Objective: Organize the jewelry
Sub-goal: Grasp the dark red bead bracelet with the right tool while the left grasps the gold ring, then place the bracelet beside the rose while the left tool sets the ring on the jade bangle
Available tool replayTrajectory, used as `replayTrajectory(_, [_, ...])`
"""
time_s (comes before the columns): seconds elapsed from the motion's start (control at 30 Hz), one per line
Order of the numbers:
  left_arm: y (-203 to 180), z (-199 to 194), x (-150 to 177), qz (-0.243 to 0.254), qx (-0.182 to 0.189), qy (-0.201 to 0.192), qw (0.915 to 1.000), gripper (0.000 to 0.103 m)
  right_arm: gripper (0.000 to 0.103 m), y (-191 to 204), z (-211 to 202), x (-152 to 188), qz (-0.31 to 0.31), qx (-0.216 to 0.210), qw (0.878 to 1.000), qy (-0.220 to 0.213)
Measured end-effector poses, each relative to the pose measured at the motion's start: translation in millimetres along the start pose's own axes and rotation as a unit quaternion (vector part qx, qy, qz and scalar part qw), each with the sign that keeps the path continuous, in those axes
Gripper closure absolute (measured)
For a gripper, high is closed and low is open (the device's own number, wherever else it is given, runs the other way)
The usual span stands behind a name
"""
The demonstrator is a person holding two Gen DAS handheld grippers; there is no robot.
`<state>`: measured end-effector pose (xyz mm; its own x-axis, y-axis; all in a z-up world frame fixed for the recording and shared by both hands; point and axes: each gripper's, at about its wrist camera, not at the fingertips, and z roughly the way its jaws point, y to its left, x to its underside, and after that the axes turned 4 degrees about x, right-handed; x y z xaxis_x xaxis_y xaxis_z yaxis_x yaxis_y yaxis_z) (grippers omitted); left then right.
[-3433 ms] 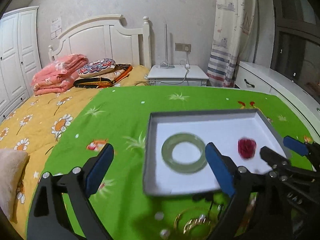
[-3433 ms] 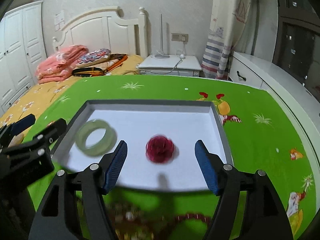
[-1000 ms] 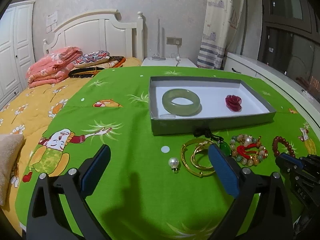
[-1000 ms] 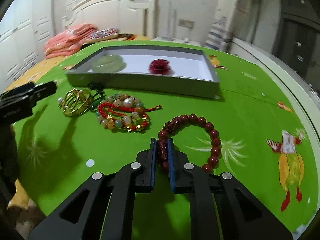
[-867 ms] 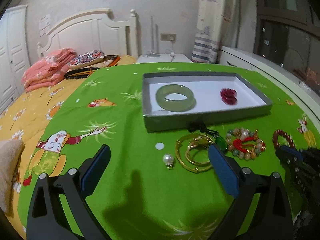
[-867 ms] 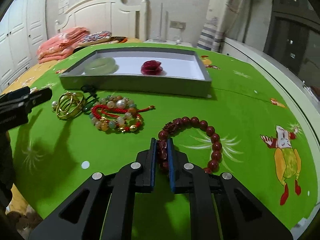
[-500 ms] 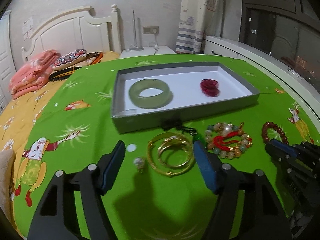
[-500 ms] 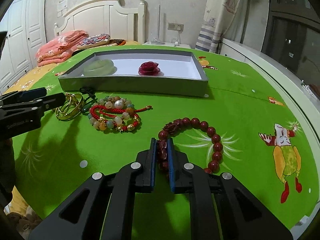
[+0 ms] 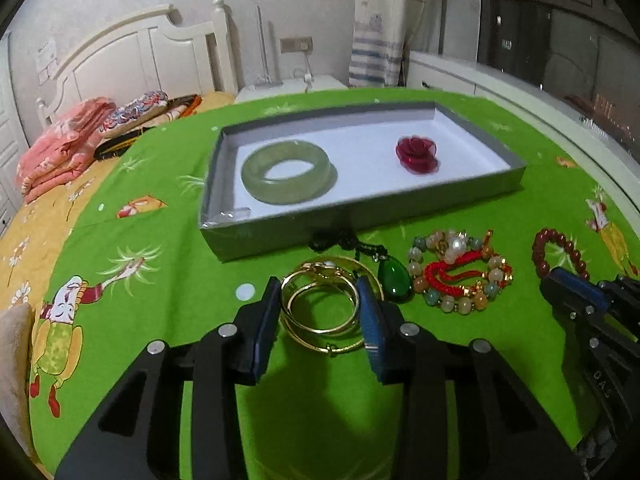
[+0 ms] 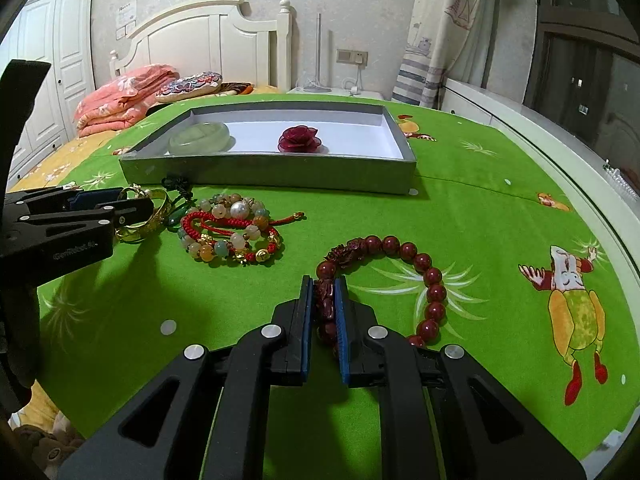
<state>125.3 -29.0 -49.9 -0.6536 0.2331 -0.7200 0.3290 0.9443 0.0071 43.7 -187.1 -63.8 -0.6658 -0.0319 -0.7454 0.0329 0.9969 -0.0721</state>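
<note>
Several gold bangles (image 9: 320, 308) lie stacked on the green cloth just in front of the grey tray (image 9: 360, 220). My left gripper (image 9: 318, 286) straddles them, its jaws closing, blue pads right at the bangles' sides. The right gripper (image 10: 324, 282) is shut on one end of a dark red bead bracelet (image 10: 400, 246) that rests on the cloth. Inside the tray sit a pale green jade bangle (image 9: 286, 176) and a red flower piece (image 9: 416, 152). A mixed bead bracelet with red cord (image 9: 460, 276) and a green pendant (image 9: 394, 286) lie between the two grippers.
The green cartoon cloth (image 10: 500, 220) covers a table whose white rim (image 10: 580, 176) curves along the right. A bed with an orange quilt (image 9: 36, 224) and folded pink blankets (image 9: 60, 152) lies to the left. A nightstand (image 9: 288, 84) stands behind.
The left gripper has moved forward and down over the gold bangles, and its jaws have narrowed from wide apart to just outside them. The right gripper keeps its hold on the bead bracelet, unmoved.
</note>
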Motion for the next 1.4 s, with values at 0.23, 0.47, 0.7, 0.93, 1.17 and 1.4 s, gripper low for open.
replayTrajectory(0.23, [6,-26,9,-0.018,-0.002,-0.051,0.9985,0.066,0.091,0,-3,2,0.01,-0.009,1.0,-0.011])
replayTrajectory(0.47, [8,-34,11,-0.027,-0.017,-0.067,0.9972,0.066,0.091,1,-11,-1,0.019,-0.029,0.999,-0.033])
replayTrajectory(0.7, [6,-39,14,-0.026,-0.023,-0.077,0.9964,0.066,0.091,-1,-21,-13,0.024,-0.032,0.997,-0.059])
replayTrajectory(0.93, [4,-39,8,-0.019,-0.027,-0.08,0.9963,0.066,0.091,6,-24,-29,0.01,-0.025,0.996,-0.082])
replayTrajectory(1.17, [2,-26,-16,-0.023,-0.034,-0.084,0.9957,0.066,0.091,7,-17,-54,0.008,-0.014,0.995,-0.101])
replayTrajectory(1.4, [5,-11,-46,-0.02,-0.053,-0.089,0.9944,0.066,0.091,12,0,-85,0.007,-0.003,0.993,-0.118])
